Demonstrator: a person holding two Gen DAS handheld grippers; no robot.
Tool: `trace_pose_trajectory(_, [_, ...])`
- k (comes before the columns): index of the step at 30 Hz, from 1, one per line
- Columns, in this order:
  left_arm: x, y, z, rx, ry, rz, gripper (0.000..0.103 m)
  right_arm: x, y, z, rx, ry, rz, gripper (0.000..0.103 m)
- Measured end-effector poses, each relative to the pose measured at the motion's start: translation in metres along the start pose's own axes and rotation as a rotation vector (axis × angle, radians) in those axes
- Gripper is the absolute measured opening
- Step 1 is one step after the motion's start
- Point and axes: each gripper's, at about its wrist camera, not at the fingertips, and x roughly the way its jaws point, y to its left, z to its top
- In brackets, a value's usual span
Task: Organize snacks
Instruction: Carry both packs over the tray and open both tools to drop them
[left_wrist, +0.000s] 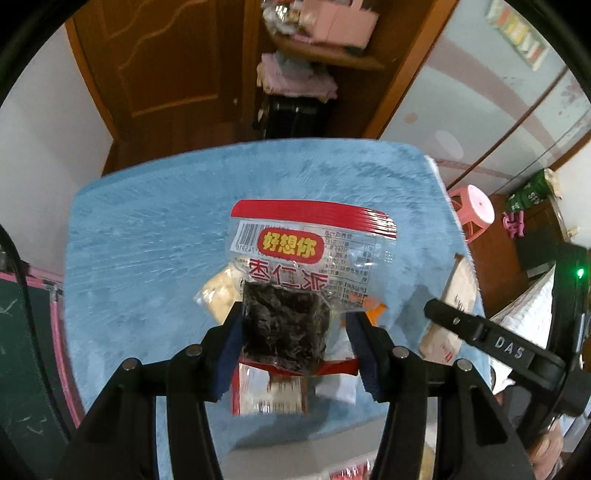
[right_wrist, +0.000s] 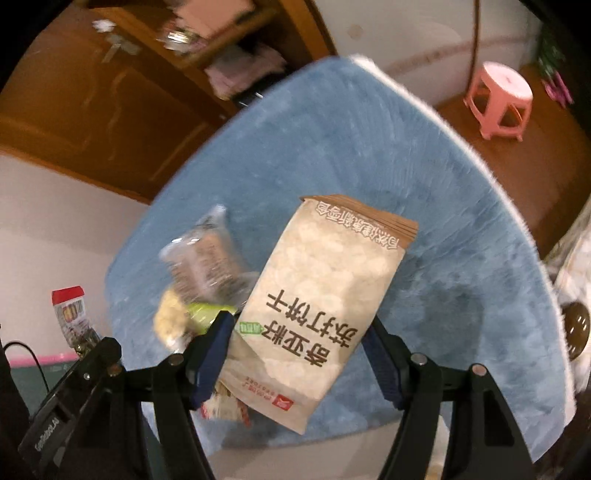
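Observation:
My left gripper (left_wrist: 293, 332) is shut on a clear red-topped date snack packet (left_wrist: 306, 266) and holds it above the blue plush table cover (left_wrist: 147, 240). My right gripper (right_wrist: 299, 350) is shut on a beige soda cracker bag (right_wrist: 321, 295) and holds it above the blue cover (right_wrist: 443, 184). Under the left packet lie a pale snack pack (left_wrist: 221, 291) and a red-and-white packet (left_wrist: 266, 391). In the right wrist view a clear packet (right_wrist: 207, 258), a yellow snack pack (right_wrist: 171, 321) and a green packet (right_wrist: 207, 312) lie left of the bag.
The right gripper's arm (left_wrist: 491, 339) reaches in from the right of the left wrist view, with the cracker bag (left_wrist: 458, 299) beyond it. A pink stool (right_wrist: 498, 99) stands on the floor past the table. A wooden door (left_wrist: 166, 59) and shelves (left_wrist: 325, 44) are behind.

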Motion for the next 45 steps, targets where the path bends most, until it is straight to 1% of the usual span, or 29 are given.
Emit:
trace_pose_trajectory(3, [-0.039,-0.006,-0.02,0.018,-0.042,-0.013,0.053,-0.036,0.005,-0.016,-0.085,-0.046,0.025,0.07])
trace_pose_trajectory(5, [-0.064,-0.011,-0.038,0.029,-0.068,-0.023,0.054,-0.062,0.003,-0.033,-0.15,-0.079,0.034,0.07])
trace_pose_trajectory(7, [-0.087,-0.017,-0.06,0.036,-0.09,-0.016,0.054,-0.086,0.006,-0.053,-0.218,-0.118,0.042,0.07])
trace_pose_trajectory(9, [-0.108,-0.022,-0.084,0.04,-0.102,0.009,0.054,-0.103,0.013,-0.074,-0.274,-0.144,0.046,0.07])
trace_pose_trajectory(12, [-0.124,-0.028,-0.112,0.027,-0.097,0.072,0.054,-0.127,0.013,-0.099,-0.358,-0.169,0.05,0.07])
trace_pose_trajectory(15, [-0.133,-0.028,-0.136,-0.007,-0.091,0.089,0.054,-0.145,0.011,-0.128,-0.443,-0.195,0.038,0.07])
trace_pose_trajectory(18, [-0.137,-0.03,-0.157,-0.034,-0.076,0.099,0.054,-0.153,0.013,-0.15,-0.517,-0.217,0.023,0.071])
trace_pose_trajectory(20, [-0.137,-0.034,-0.168,-0.035,-0.066,0.105,0.054,-0.162,0.011,-0.169,-0.563,-0.239,0.007,0.071])
trace_pose_trajectory(26, [-0.134,-0.046,-0.201,-0.038,-0.042,0.135,0.054,-0.164,0.006,-0.199,-0.639,-0.252,-0.019,0.071])
trace_pose_trajectory(29, [-0.132,-0.052,-0.21,-0.037,-0.033,0.145,0.054,-0.17,0.003,-0.215,-0.661,-0.258,-0.035,0.071])
trace_pose_trajectory(36, [-0.129,-0.062,-0.214,-0.023,-0.029,0.168,0.054,-0.175,-0.003,-0.221,-0.672,-0.266,-0.061,0.071])
trace_pose_trajectory(45, [-0.117,-0.067,-0.217,-0.013,0.006,0.182,0.055,-0.169,-0.003,-0.225,-0.702,-0.234,-0.098,0.071])
